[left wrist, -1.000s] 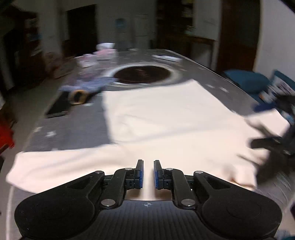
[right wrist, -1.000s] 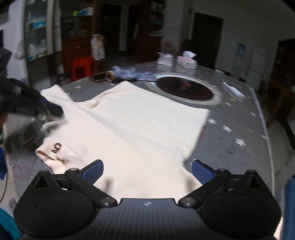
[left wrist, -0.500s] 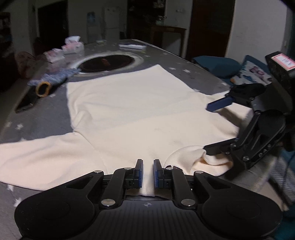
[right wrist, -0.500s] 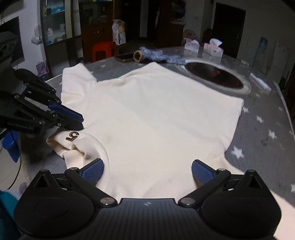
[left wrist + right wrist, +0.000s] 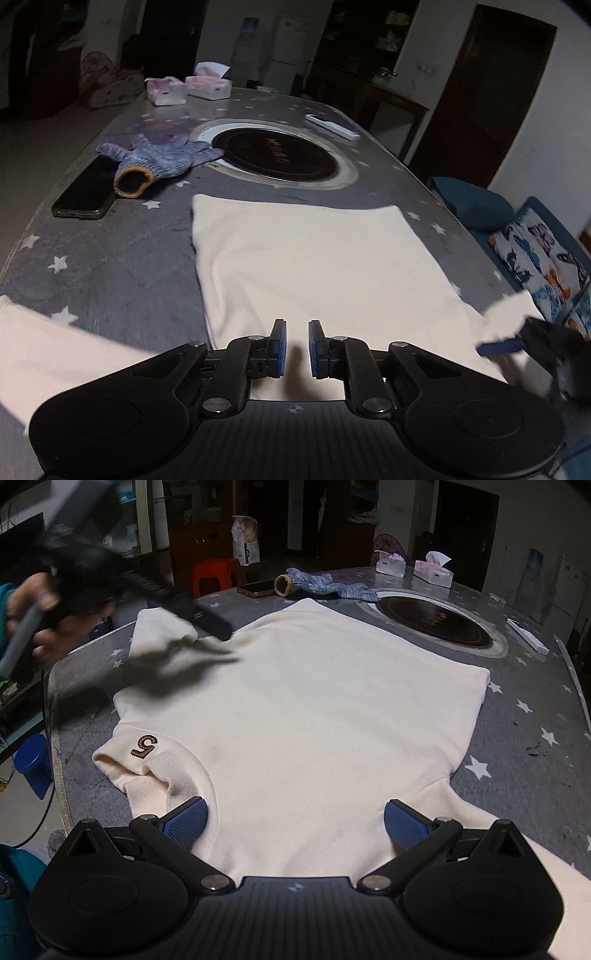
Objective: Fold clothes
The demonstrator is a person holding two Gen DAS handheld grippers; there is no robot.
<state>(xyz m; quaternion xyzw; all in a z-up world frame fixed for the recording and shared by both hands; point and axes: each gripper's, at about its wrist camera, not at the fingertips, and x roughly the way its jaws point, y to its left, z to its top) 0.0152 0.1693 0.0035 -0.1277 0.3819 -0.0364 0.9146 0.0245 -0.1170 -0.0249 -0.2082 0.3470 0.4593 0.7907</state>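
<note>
A cream sweatshirt [image 5: 314, 716] lies spread flat on the grey star-patterned table [image 5: 535, 716], its collar with a brown "5" [image 5: 144, 746] turned toward the near edge. It also shows in the left wrist view [image 5: 314, 266]. My left gripper [image 5: 294, 349] hovers over the shirt's near edge, jaws narrowly apart with nothing between them. In the right wrist view it is a blurred dark shape [image 5: 207, 618] above the left sleeve. My right gripper [image 5: 293, 818] is wide open and empty over the shirt's near edge by the collar. It shows blurred in the left wrist view [image 5: 517, 345].
A blue knit glove [image 5: 155, 158] and a dark phone [image 5: 85, 190] lie at the far left of the table. A round black hotplate [image 5: 275, 155] sits in the middle. Tissue boxes [image 5: 208, 86] and a white remote [image 5: 332, 127] lie beyond. A blue couch [image 5: 535, 251] stands to the right.
My left gripper swung left and lifted away from the collar toward the left sleeve side. My right gripper stayed wide open and shifted slightly nearer the collar.
</note>
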